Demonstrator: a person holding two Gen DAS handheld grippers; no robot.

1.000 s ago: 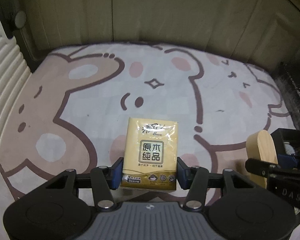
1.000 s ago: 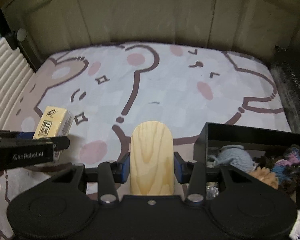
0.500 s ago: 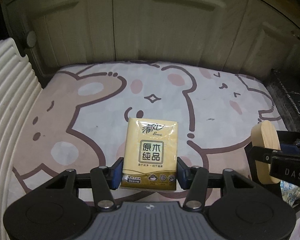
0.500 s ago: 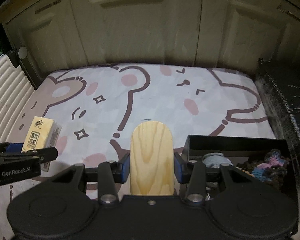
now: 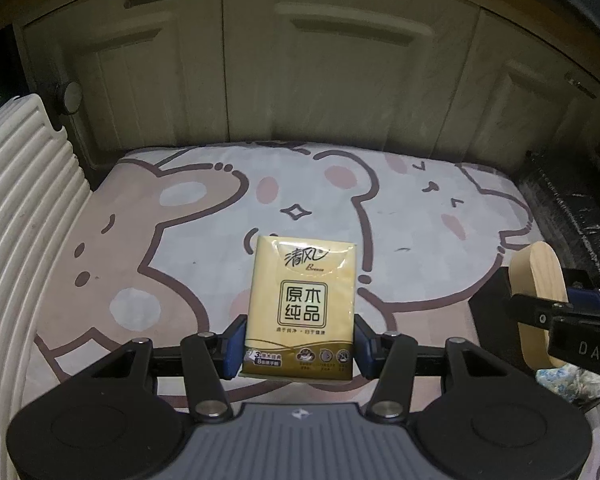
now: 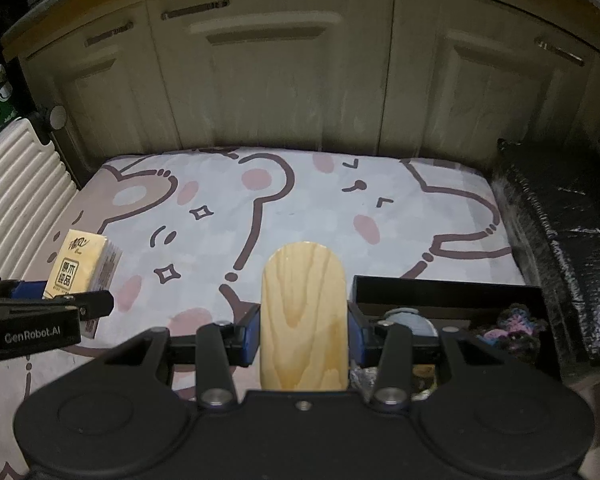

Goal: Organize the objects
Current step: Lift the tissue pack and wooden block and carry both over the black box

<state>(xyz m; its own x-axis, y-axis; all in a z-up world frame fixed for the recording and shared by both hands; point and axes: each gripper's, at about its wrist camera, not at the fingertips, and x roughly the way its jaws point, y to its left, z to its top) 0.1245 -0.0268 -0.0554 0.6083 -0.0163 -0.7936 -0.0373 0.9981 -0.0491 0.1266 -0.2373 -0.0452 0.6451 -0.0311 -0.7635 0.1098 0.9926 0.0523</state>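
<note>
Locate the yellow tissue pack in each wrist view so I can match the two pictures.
Left wrist view: tissue pack at centre, clamped between the left tongs.
Right wrist view: tissue pack at the left edge, seen side-on in those same tongs.
Shared landmark: the four-point star outline on the cartoon mat.

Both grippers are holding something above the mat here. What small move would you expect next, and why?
Probably the right gripper carries its wooden block a little to the right, over the black box, and lowers it. The box sits just beside that block and already holds yarn items, so it looks like the collecting spot. The left gripper, shut on the tissue pack, is farther away.
</note>
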